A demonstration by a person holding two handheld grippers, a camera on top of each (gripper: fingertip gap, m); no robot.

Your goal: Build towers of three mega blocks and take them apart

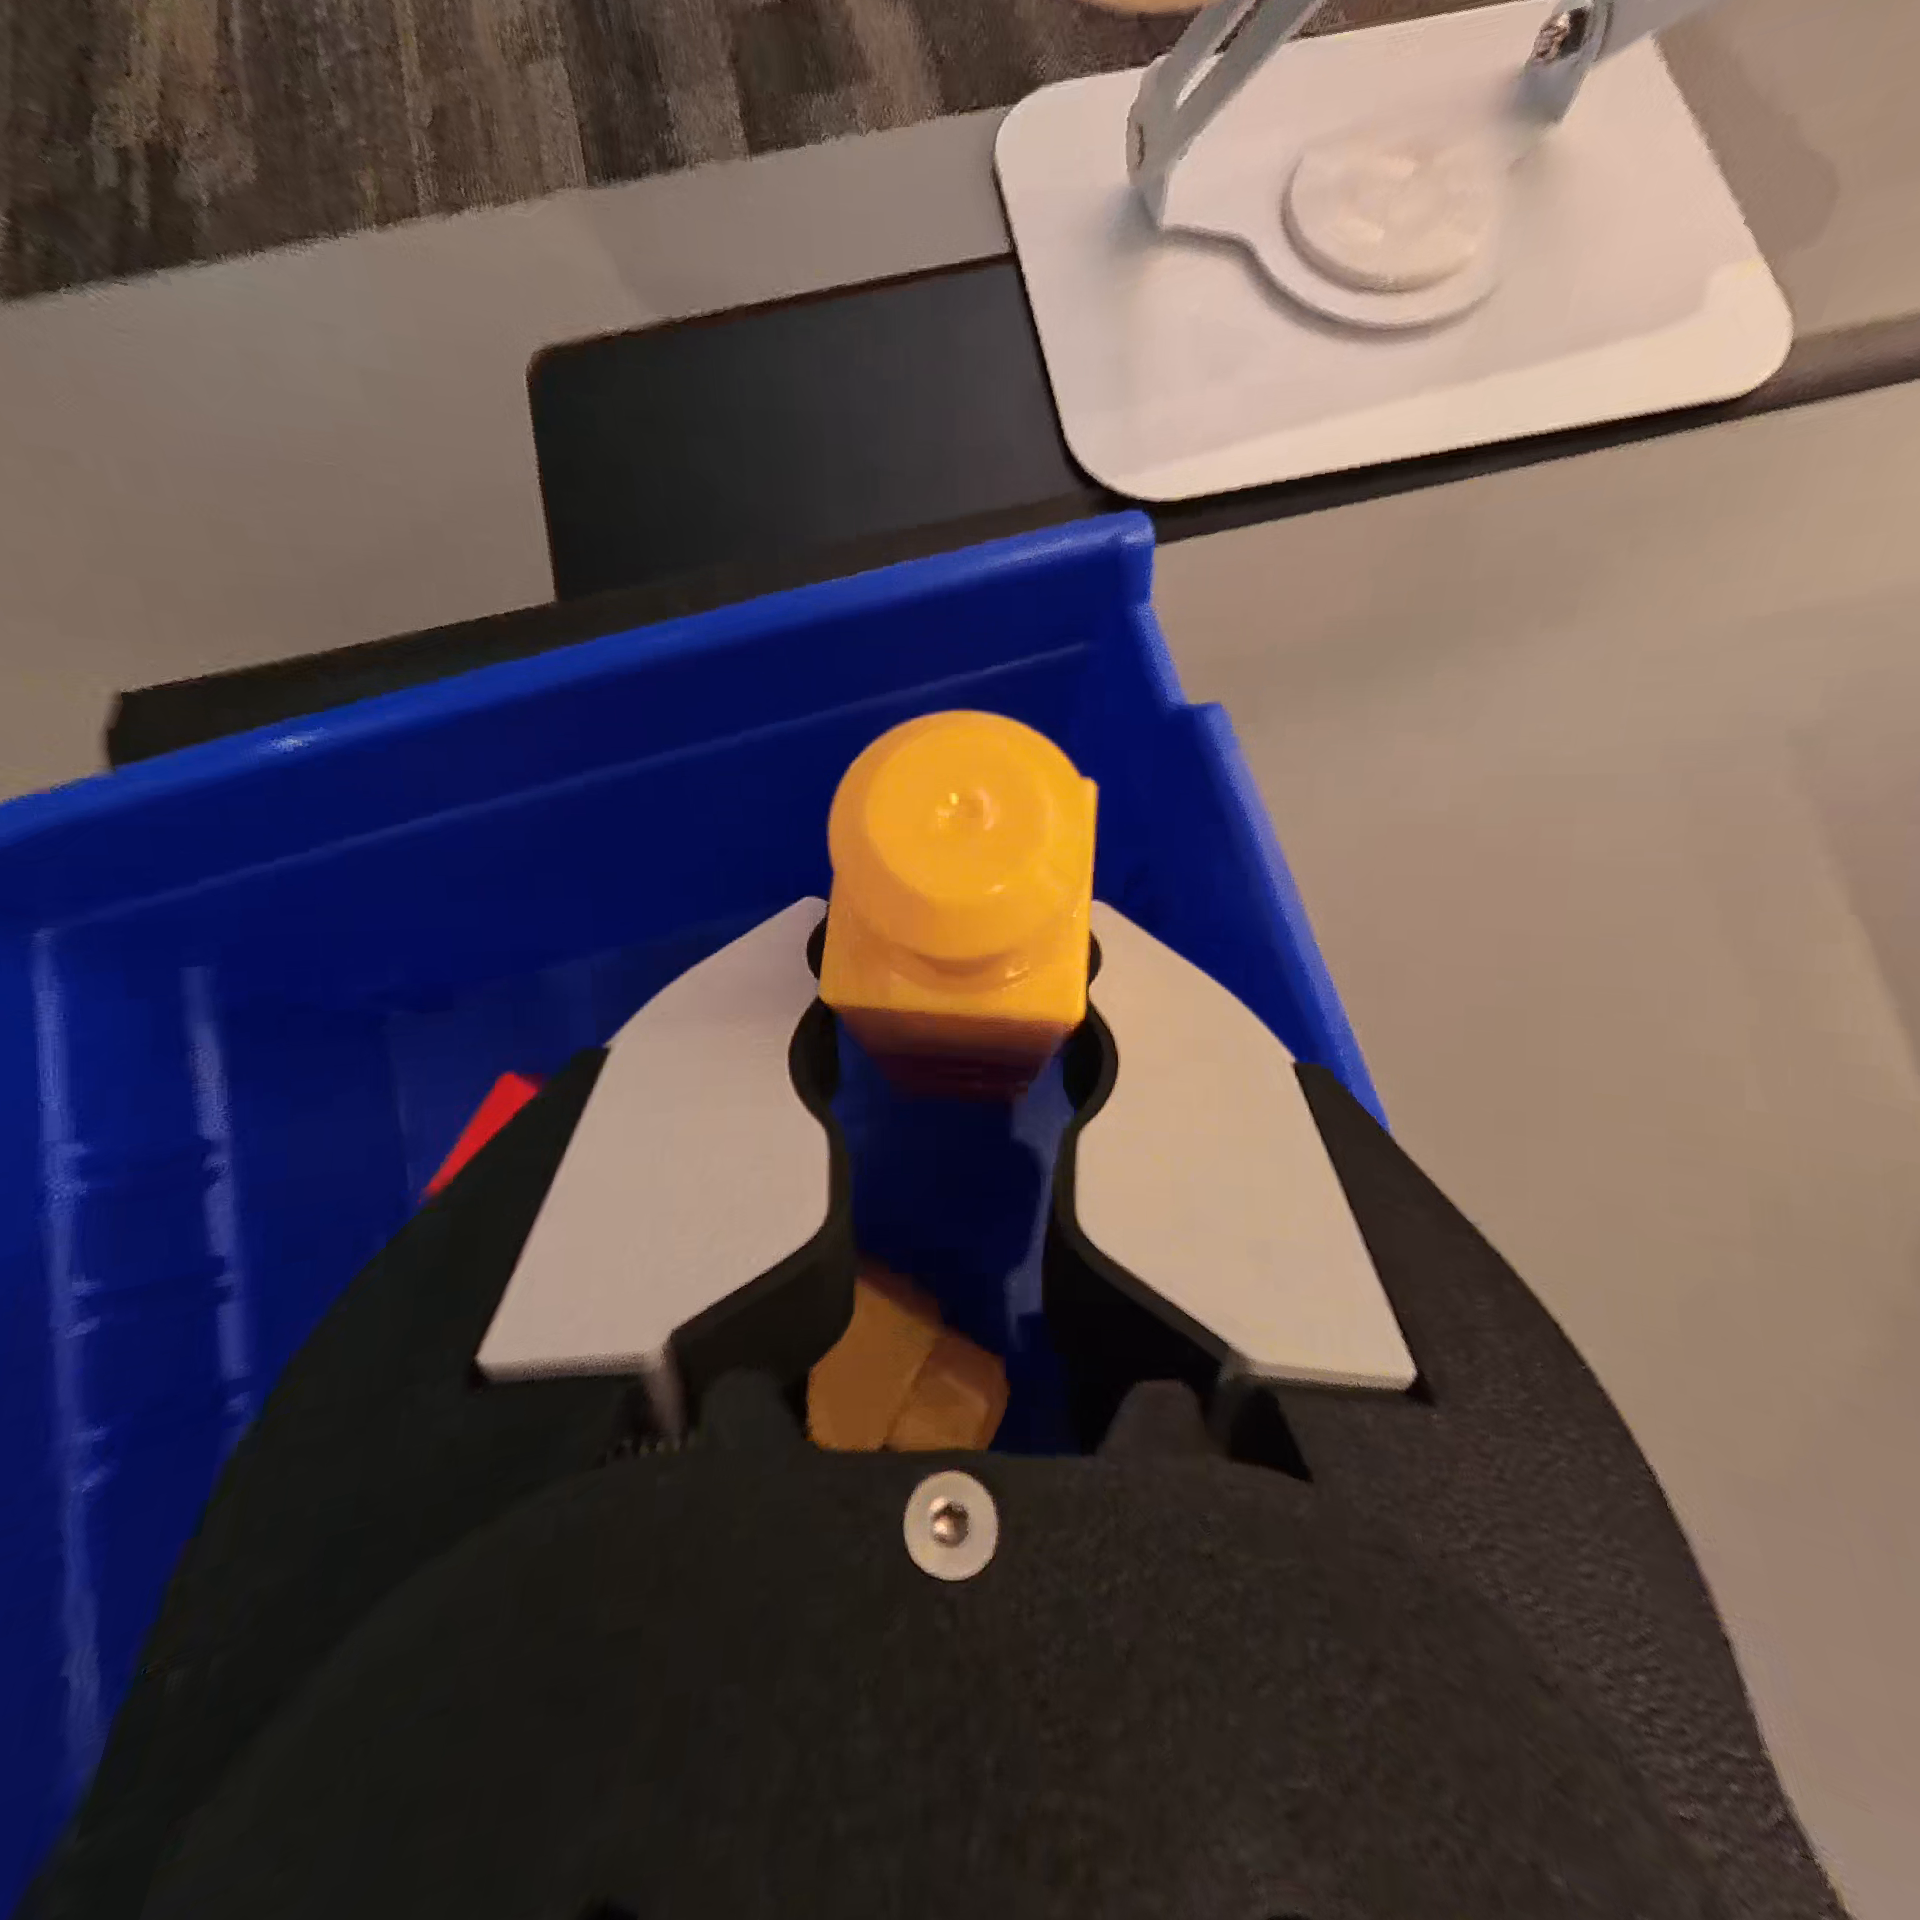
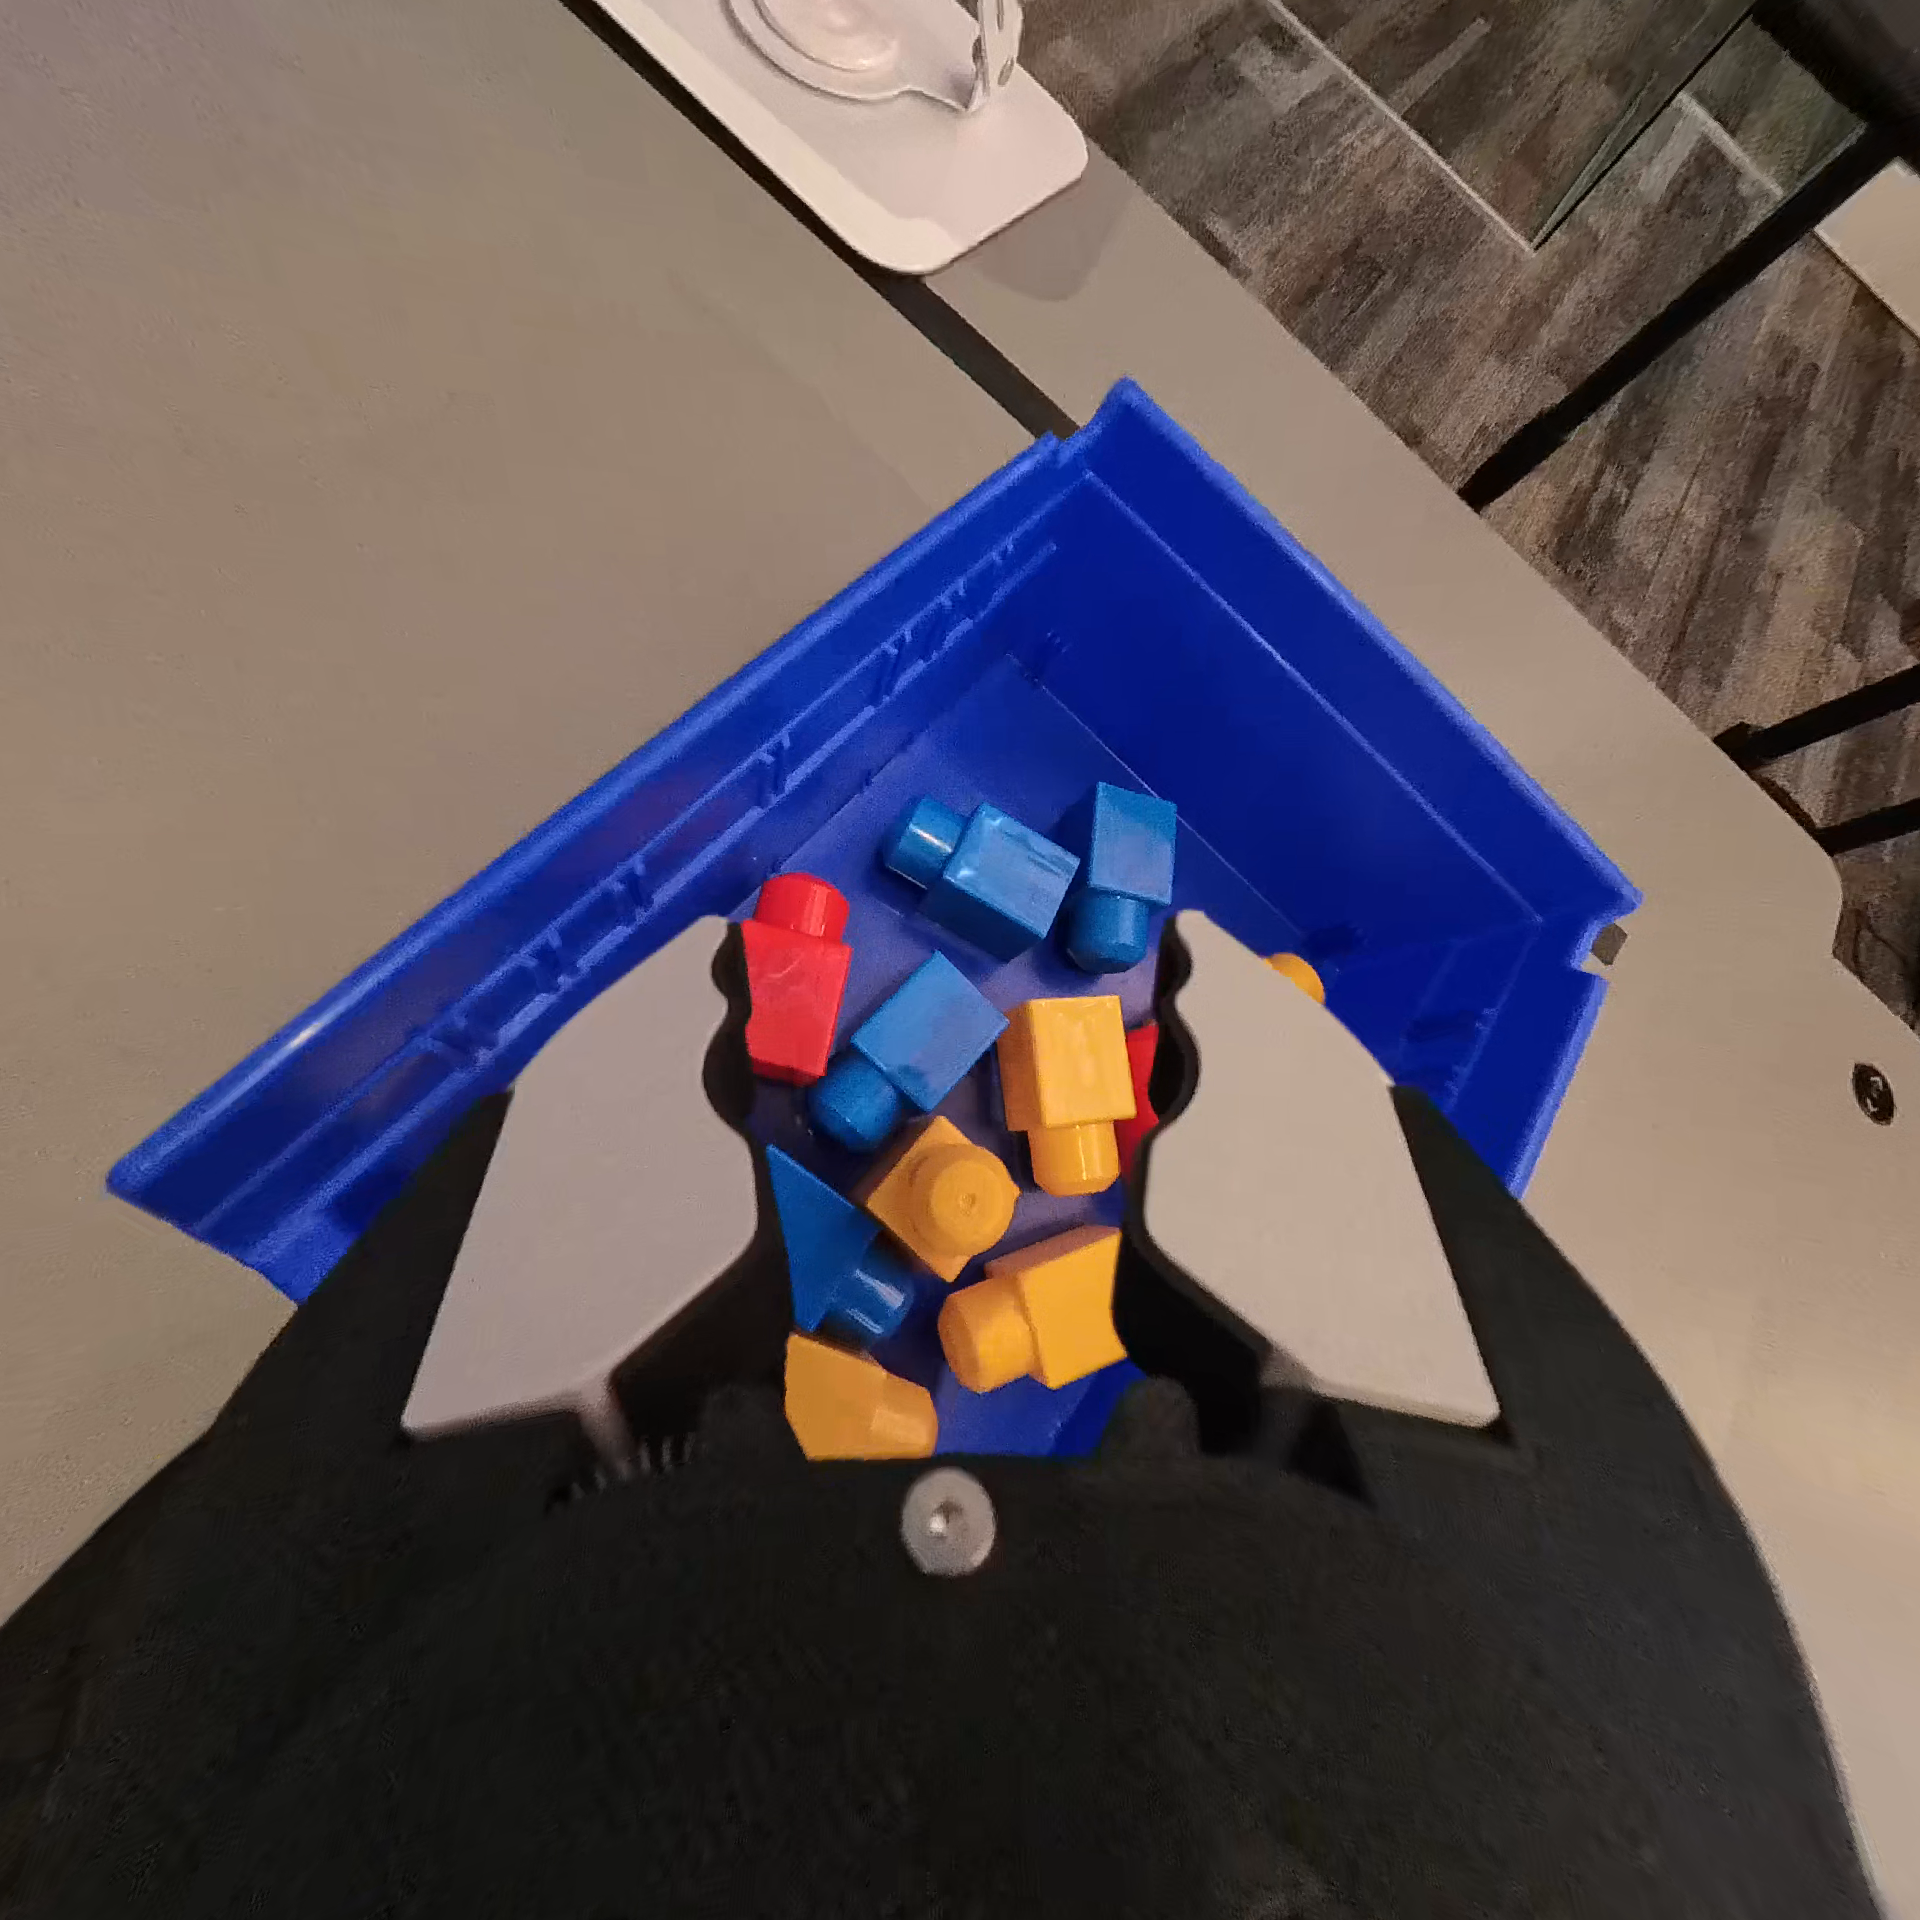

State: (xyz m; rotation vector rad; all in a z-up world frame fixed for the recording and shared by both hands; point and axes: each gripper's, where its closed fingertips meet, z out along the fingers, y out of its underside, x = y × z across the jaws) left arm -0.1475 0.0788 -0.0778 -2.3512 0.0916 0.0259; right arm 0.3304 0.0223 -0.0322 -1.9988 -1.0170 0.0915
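Yellow block (image 1: 956,914) gripped above blue bin (image 1: 582,748), white stand (image 1: 1392,281) beyond.

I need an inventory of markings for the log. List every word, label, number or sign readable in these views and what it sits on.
None can be read.
Blue bin: raised marks along its rim, too blurred to read.
Table: a small round dark mark, too small to read.
Blocks, both grippers and the white base plate: no writing shows.

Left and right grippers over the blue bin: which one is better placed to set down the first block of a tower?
Left. The left gripper already has a yellow block between its jaws, stud forward, above the blue bin. The right gripper hangs open and empty over loose blocks.
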